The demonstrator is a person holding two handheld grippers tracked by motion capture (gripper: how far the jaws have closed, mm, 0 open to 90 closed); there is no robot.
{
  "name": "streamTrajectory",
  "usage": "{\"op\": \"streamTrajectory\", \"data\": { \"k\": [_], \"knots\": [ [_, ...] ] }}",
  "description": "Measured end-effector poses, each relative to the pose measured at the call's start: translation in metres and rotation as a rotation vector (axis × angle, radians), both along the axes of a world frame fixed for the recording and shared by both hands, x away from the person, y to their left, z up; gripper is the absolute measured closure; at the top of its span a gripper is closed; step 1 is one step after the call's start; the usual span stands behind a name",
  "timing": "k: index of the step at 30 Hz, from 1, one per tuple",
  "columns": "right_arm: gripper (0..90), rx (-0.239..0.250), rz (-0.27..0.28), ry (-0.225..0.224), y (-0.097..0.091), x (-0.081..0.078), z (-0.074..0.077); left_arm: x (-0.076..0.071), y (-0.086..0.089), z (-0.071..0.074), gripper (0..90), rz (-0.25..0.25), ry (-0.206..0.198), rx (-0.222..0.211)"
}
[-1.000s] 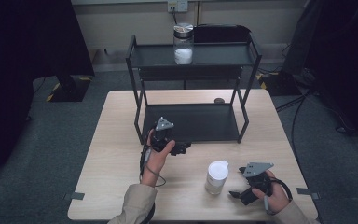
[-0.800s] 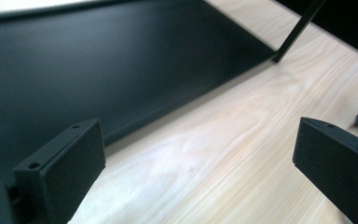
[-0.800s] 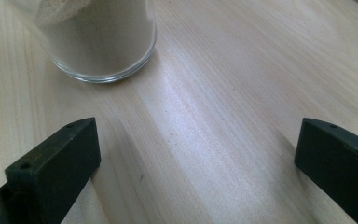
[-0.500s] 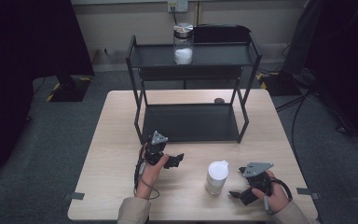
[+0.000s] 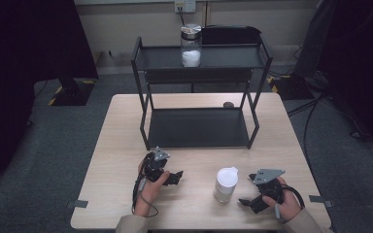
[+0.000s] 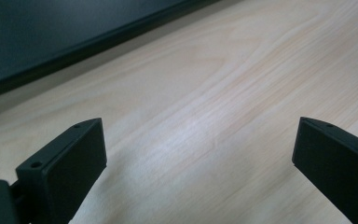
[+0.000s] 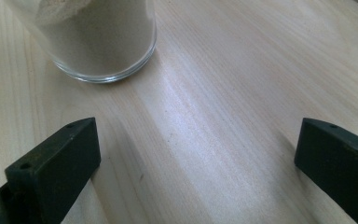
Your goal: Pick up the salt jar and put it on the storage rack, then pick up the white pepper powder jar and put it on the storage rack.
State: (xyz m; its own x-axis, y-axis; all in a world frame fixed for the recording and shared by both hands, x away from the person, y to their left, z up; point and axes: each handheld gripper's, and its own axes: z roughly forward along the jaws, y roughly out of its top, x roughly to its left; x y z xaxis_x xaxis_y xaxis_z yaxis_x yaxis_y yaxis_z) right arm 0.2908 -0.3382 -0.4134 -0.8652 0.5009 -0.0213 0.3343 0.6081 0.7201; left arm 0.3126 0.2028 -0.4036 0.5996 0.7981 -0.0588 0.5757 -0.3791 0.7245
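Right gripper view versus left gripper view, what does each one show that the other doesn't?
Right gripper view alone: the base of a glass jar holding pale powder, standing ahead and to the left of the open right claw. Left gripper view alone: the dark edge of the black shelf rack beyond the open left claw. Both: bare light wood table between two spread black jaws.
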Motion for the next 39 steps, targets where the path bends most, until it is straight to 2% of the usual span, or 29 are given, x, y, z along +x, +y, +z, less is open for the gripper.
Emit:
{"op": "streamTrajectory", "data": {
  "k": [2, 3, 5, 9, 13, 15, 27, 29, 31, 32, 34, 39],
  "knots": [
    [0.0, 0.000, 0.000, 0.000, 0.000, 0.000, 0.000, -0.001, -0.005, 0.001, 2.4, -0.009, 0.002, 0.059],
    [0.0, 0.000, 0.000, 0.000, 0.000, 0.000, 0.000, -0.001, -0.007, 0.001, 2.4, -0.017, 0.006, 0.075],
    [0.0, 0.000, 0.000, 0.000, 0.000, 0.000, 0.000, 0.000, -0.006, -0.001, 2.6, -0.016, 0.023, 0.076],
    [0.0, 0.000, 0.000, 0.000, 0.000, 0.000, 0.000, -0.003, -0.005, -0.002, 1.1, -0.024, 0.013, 0.088],
    [0.0, 0.000, 0.000, 0.000, 0.000, 0.000, 0.000, -0.007, -0.003, -0.006, 0.0, -0.024, -0.006, 0.077],
    [0.0, -0.001, 0.000, 0.000, 0.000, 0.000, 0.000, -0.011, 0.003, -0.013, 0.0, -0.032, -0.038, 0.050],
    [0.0, -0.008, 0.003, 0.005, 0.002, 0.001, 0.002, -0.012, 0.003, -0.014, 0.0, -0.032, -0.039, 0.048],
    [0.0, -0.007, 0.015, 0.015, 0.003, 0.003, 0.003, -0.012, 0.003, -0.014, 0.0, -0.032, -0.039, 0.049],
    [1.3, 0.019, 0.025, 0.041, 0.000, 0.007, 0.004, -0.012, 0.003, -0.014, 0.0, -0.032, -0.040, 0.049],
    [1.5, 0.022, 0.037, 0.041, 0.000, 0.008, 0.004, -0.012, 0.003, -0.014, 0.0, -0.032, -0.039, 0.049],
    [1.3, 0.019, 0.041, 0.014, 0.003, 0.003, 0.006, -0.012, 0.003, -0.014, 0.0, -0.032, -0.039, 0.049],
    [1.3, 0.049, 0.063, 0.007, 0.007, 0.003, 0.010, -0.012, 0.003, -0.014, 0.0, -0.032, -0.040, 0.049]
  ]
}}
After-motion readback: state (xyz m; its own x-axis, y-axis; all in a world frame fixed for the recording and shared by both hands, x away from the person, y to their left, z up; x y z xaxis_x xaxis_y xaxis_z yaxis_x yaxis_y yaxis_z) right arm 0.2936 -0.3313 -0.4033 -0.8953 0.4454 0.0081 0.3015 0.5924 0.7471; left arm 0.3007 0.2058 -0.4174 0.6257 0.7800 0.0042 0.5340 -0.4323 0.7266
